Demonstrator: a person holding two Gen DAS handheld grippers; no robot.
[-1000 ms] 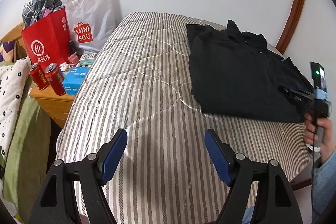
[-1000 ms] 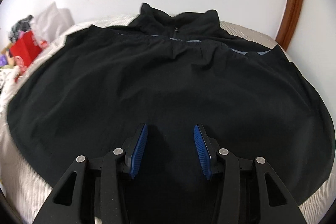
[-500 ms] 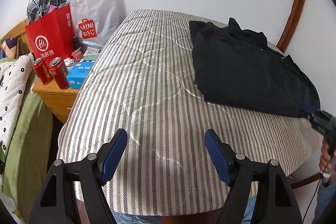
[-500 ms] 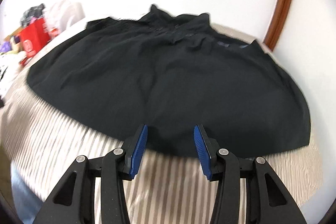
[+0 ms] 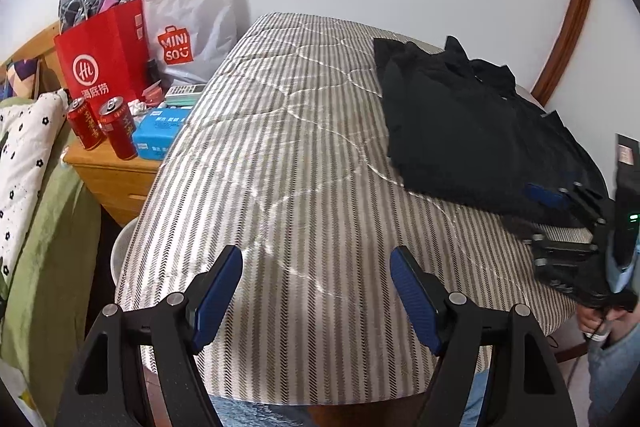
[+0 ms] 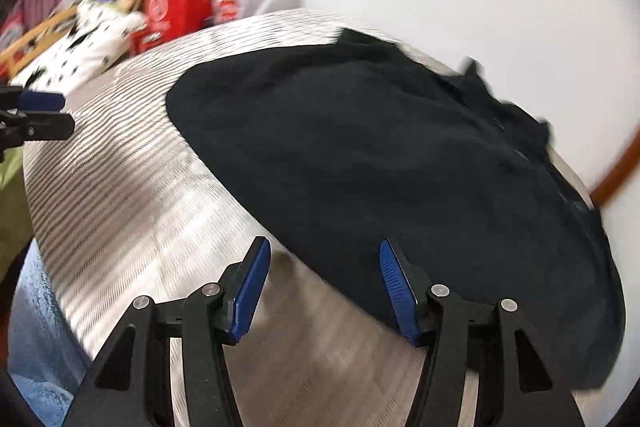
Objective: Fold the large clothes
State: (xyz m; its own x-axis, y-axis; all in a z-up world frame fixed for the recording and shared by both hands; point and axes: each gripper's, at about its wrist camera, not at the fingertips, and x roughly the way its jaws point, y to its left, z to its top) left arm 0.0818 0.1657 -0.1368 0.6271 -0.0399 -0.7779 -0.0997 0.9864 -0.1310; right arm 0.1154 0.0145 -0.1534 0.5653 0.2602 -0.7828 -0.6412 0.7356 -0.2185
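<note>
A black garment (image 5: pixel 472 131) lies folded on the right part of the striped quilted table cover (image 5: pixel 288 163); it fills the right wrist view (image 6: pixel 400 163). My left gripper (image 5: pixel 316 291) is open and empty over the near edge of the cover, well left of the garment. My right gripper (image 6: pixel 322 287) is open and empty, its jaws hovering over the garment's near hem. The right gripper also shows at the right edge of the left wrist view (image 5: pixel 560 223), next to the garment's near corner.
A wooden nightstand (image 5: pixel 116 175) at the left holds two red cans (image 5: pixel 116 135), a blue box (image 5: pixel 160 135), a red paper bag (image 5: pixel 104 63) and a white MINISO bag (image 5: pixel 188 27). A green bed with a spotted pillow (image 5: pixel 24 163) lies far left. The white wall stands behind.
Both grippers have drawn back toward the near table edge. The right gripper has come off the garment, opened wider, and turned to the left, so the striped cover now shows beside the garment.
</note>
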